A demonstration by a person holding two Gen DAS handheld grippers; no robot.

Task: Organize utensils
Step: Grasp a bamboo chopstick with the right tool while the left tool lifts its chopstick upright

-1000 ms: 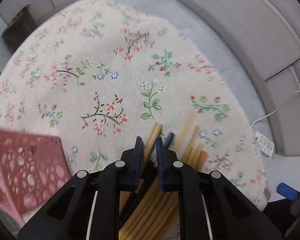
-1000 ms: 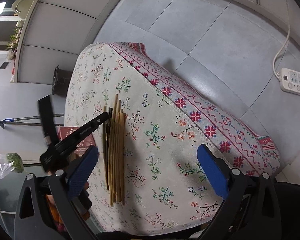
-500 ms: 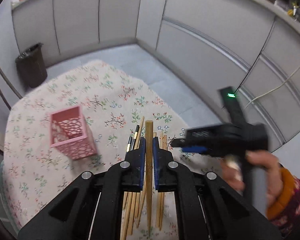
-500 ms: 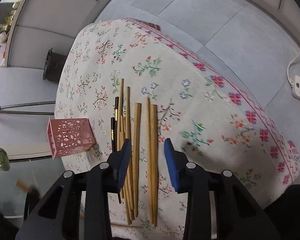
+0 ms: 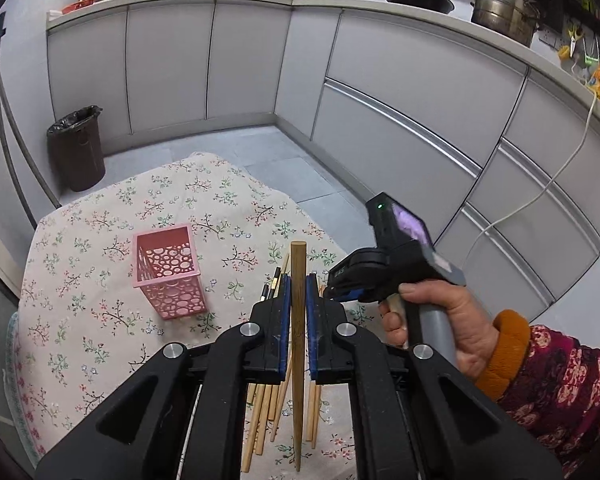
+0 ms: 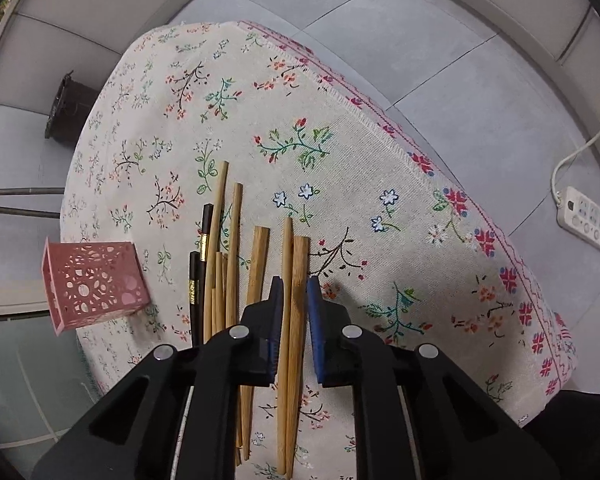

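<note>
My left gripper (image 5: 296,282) is shut on one wooden chopstick (image 5: 299,258) and holds it up above the floral table (image 5: 100,340). To its left stands a pink perforated holder (image 5: 166,272), also seen in the right wrist view (image 6: 96,280). My right gripper (image 6: 294,284) points down at the loose chopstick pile (image 6: 230,264). Its jaws are closing, and the blue pads touch two wooden chopsticks (image 6: 298,312) lying side by side on the cloth. Two black chopsticks (image 6: 196,280) lie at the pile's left. In the left wrist view the right gripper (image 5: 340,292) sits just right of mine.
A person's hand (image 5: 440,320) in a patterned sleeve holds the right gripper. A dark trash bin (image 5: 78,148) stands on the floor beyond the table. A white power strip (image 6: 588,220) lies on the floor to the right. Grey cabinets ring the room.
My left gripper rose with the chopstick and tilted up to see the room. The right gripper moved over the pile and its wide jaws closed around two chopsticks.
</note>
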